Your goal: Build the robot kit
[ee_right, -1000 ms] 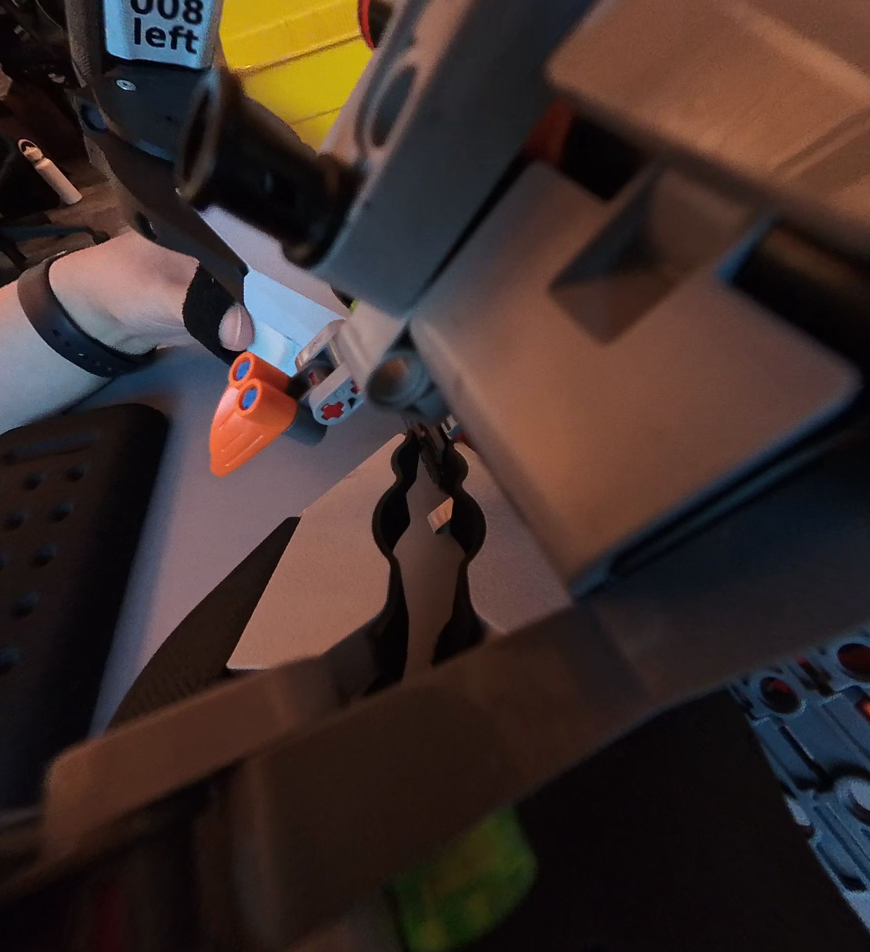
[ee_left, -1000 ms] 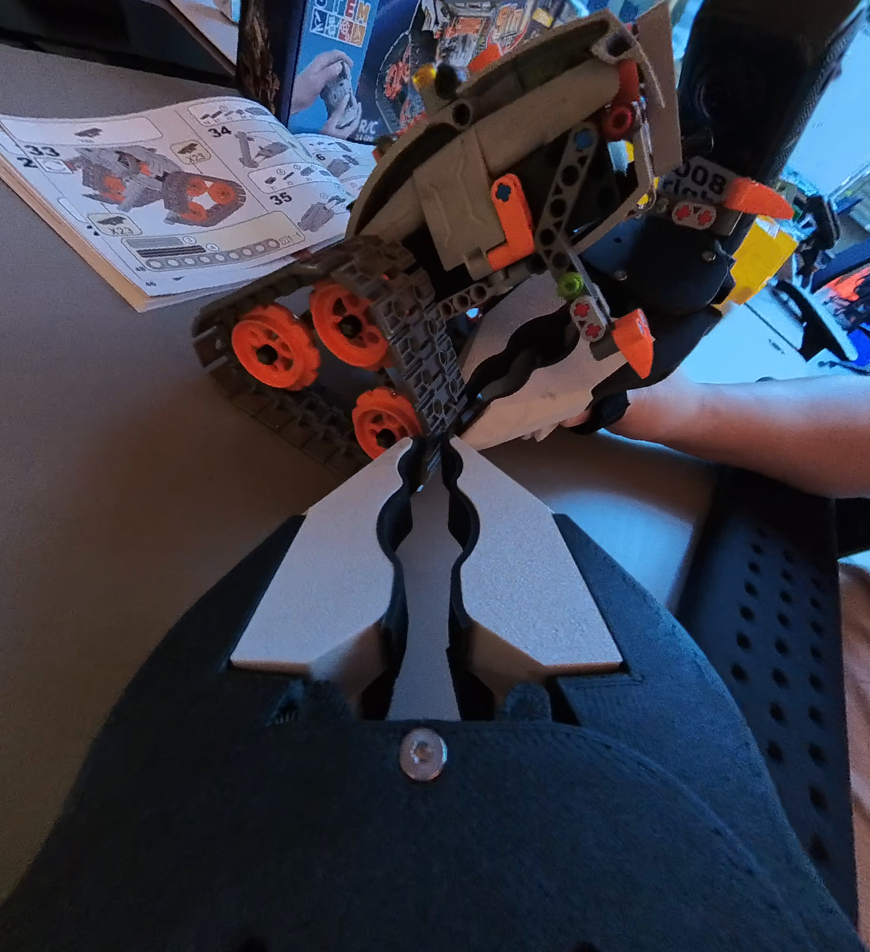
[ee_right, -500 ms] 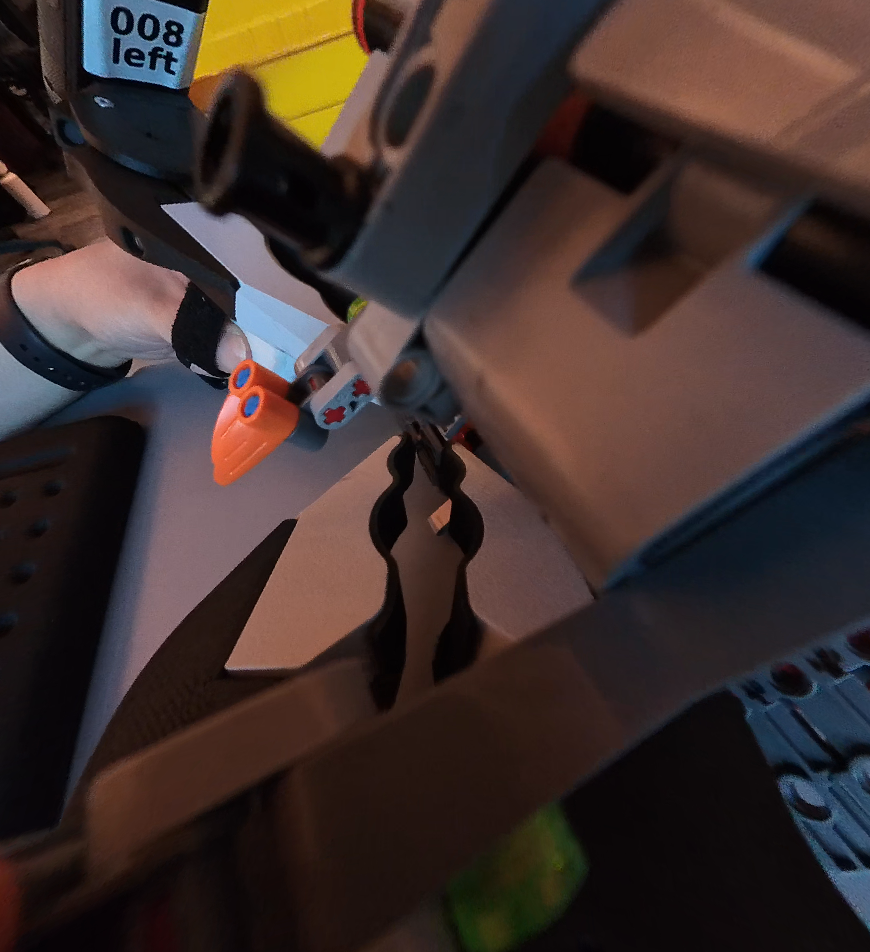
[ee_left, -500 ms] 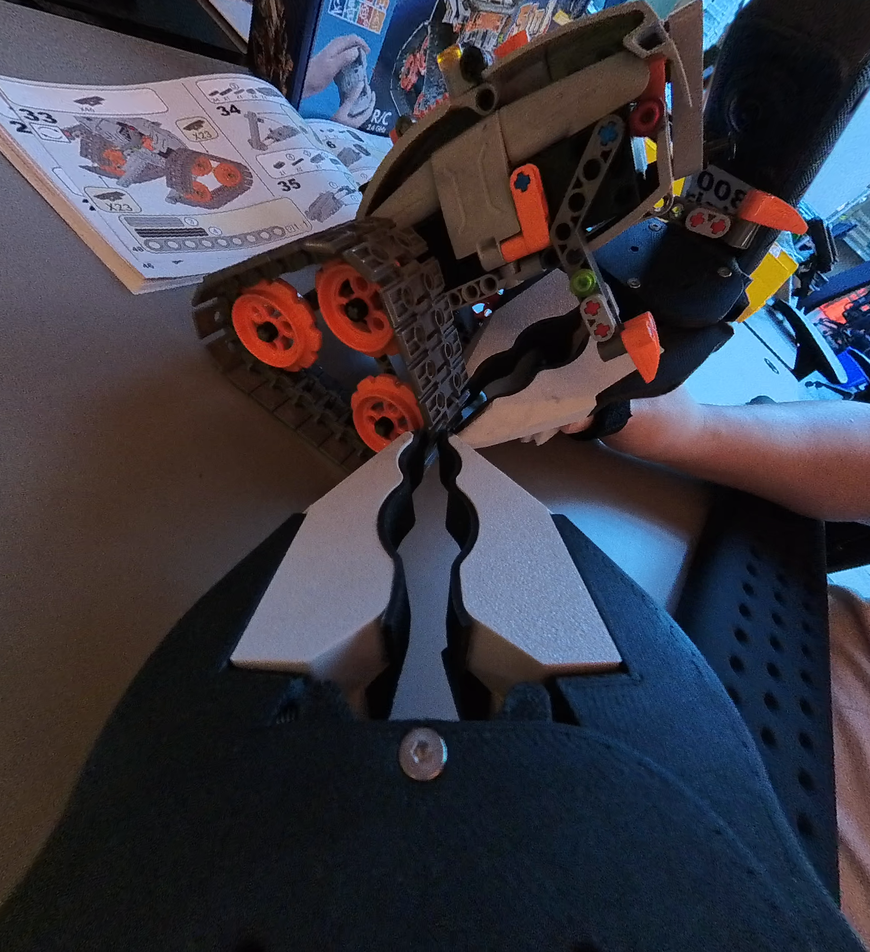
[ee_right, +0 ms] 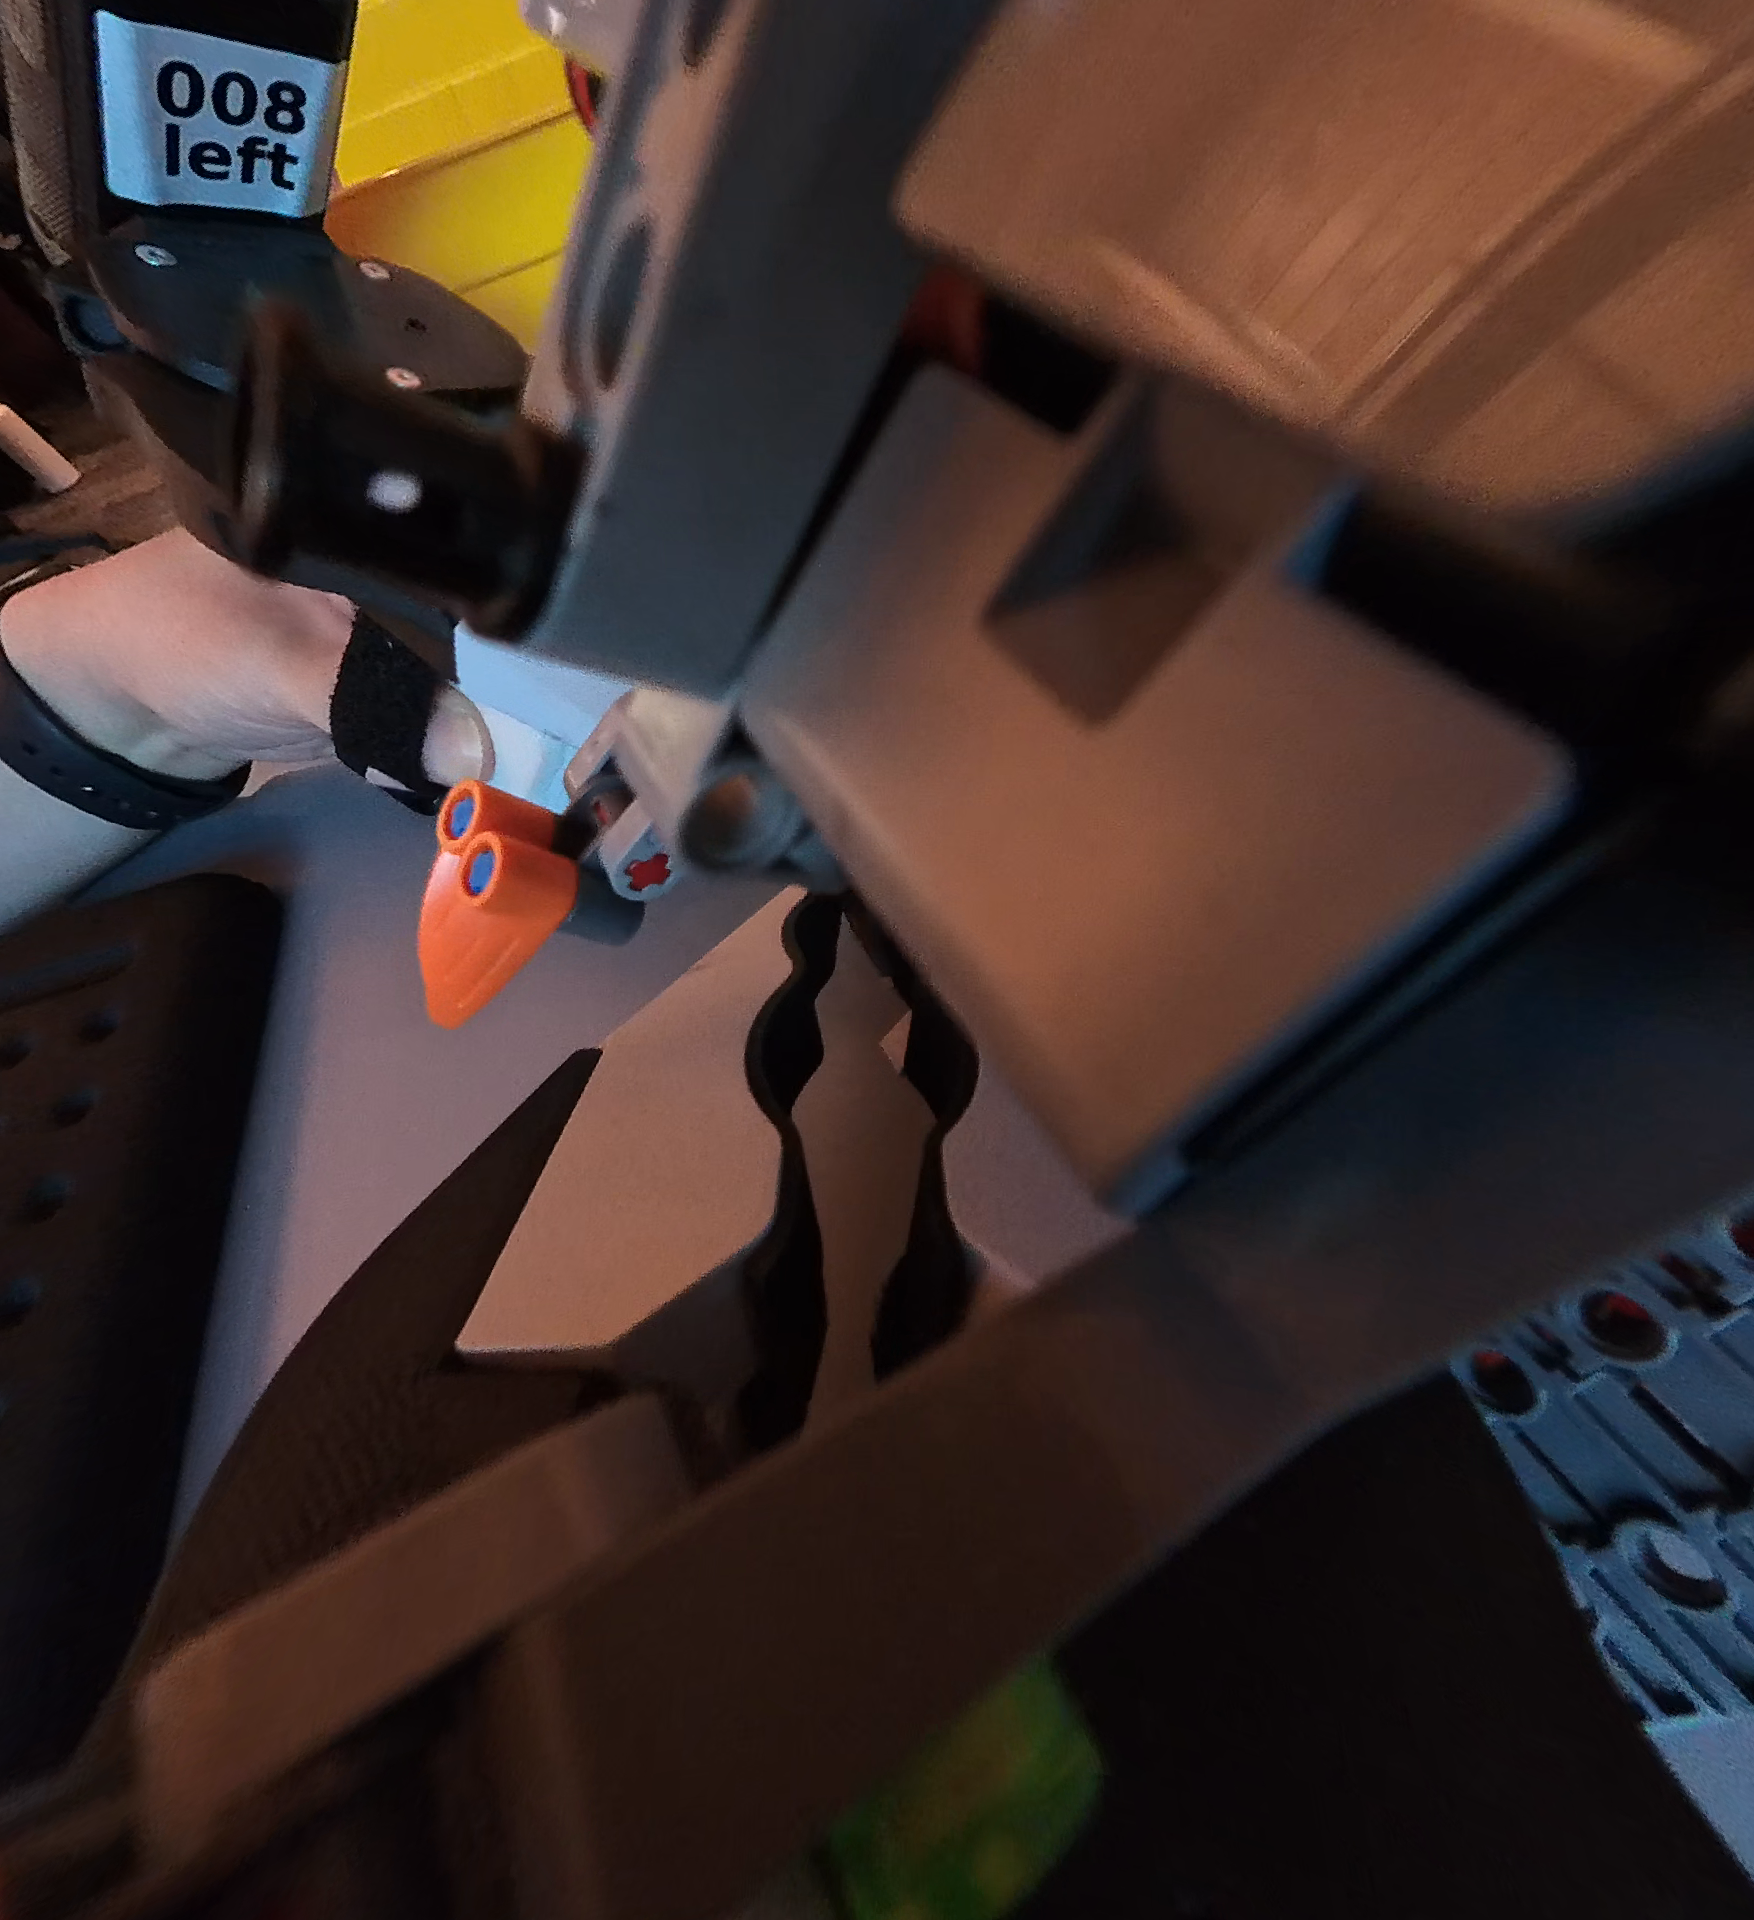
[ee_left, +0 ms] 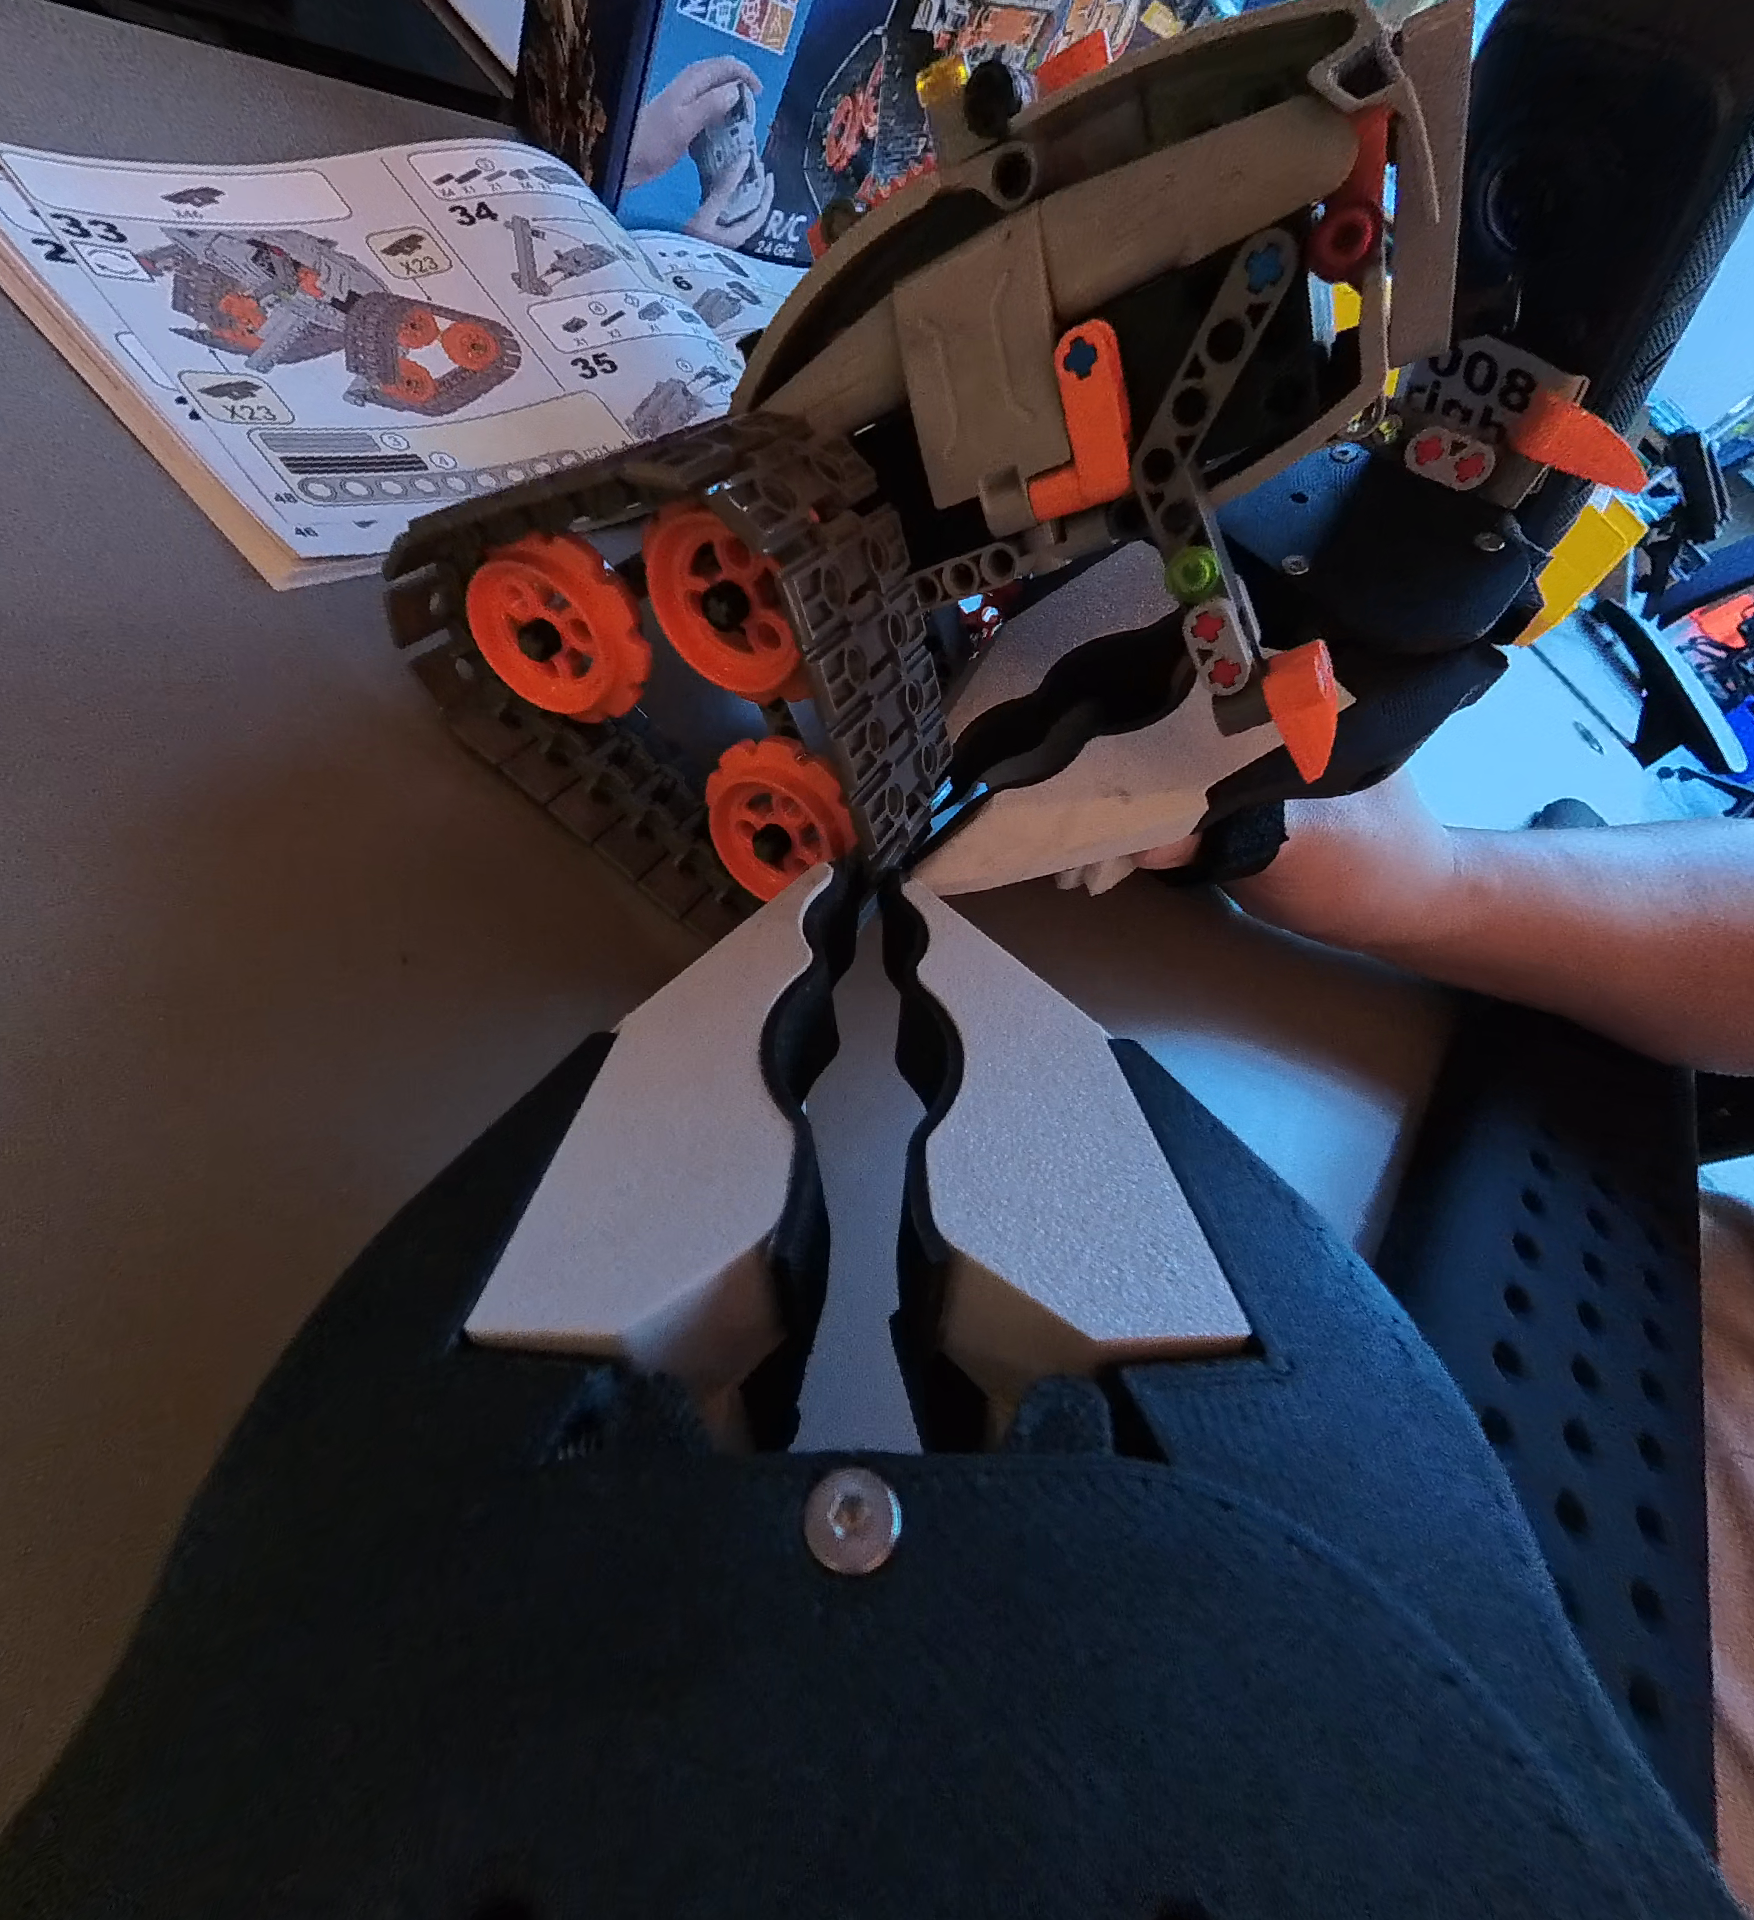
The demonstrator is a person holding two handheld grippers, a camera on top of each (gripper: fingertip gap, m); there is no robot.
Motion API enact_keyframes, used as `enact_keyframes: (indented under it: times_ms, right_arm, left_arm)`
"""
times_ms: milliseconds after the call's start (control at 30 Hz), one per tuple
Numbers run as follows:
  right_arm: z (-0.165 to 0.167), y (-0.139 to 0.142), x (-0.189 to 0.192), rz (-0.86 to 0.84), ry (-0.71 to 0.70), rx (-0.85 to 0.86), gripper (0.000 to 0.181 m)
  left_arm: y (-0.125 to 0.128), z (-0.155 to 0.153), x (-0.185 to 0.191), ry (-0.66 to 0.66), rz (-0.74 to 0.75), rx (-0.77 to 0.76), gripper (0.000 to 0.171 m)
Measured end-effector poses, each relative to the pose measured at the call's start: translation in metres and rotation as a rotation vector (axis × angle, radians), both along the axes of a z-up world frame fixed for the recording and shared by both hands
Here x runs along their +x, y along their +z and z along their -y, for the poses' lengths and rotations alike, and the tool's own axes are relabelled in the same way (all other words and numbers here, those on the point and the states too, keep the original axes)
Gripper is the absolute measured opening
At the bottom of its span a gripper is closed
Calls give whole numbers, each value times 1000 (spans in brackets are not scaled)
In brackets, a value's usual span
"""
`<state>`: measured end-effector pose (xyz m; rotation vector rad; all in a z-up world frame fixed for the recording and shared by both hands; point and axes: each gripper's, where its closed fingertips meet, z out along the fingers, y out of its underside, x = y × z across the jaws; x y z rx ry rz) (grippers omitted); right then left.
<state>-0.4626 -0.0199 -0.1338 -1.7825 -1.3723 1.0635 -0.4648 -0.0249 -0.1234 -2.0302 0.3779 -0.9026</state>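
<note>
A brick-built tracked toy vehicle [ee_left: 1018,343] with grey panels, orange wheels [ee_left: 551,634] and orange claws [ee_left: 1304,717] is held tilted above the table. My left gripper [ee_left: 868,883] is shut on the end of its grey track strip [ee_left: 873,665]. My right gripper [ee_right: 852,925] is shut on the vehicle's underside; the vehicle's blurred body [ee_right: 1164,779] fills that view and hides part of the tips. The right gripper's white fingers [ee_left: 1070,821] show just right of the track. An orange claw [ee_right: 483,914] hangs beside the left gripper's body [ee_right: 229,312].
An open instruction booklet [ee_left: 312,343] lies on the brown table [ee_left: 177,935] at the back left, a blue box [ee_left: 738,135] behind it. A person's forearm [ee_left: 1579,914] and a black perforated panel [ee_left: 1579,1299] are on the right. A yellow bin [ee_right: 457,187] stands behind. The tips of both grippers are at nearly the same place.
The vehicle has shifted slightly, and the left gripper's body has risen a little in the right wrist view. Both grippers keep the same hold.
</note>
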Motion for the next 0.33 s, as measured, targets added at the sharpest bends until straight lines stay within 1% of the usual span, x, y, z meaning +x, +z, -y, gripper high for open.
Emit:
enact_keyframes:
  times_ms: [333]
  right_arm:
    - [0,0,0,1,6,4,11]
  left_arm:
    - [0,-1,0,11,-18,12,4]
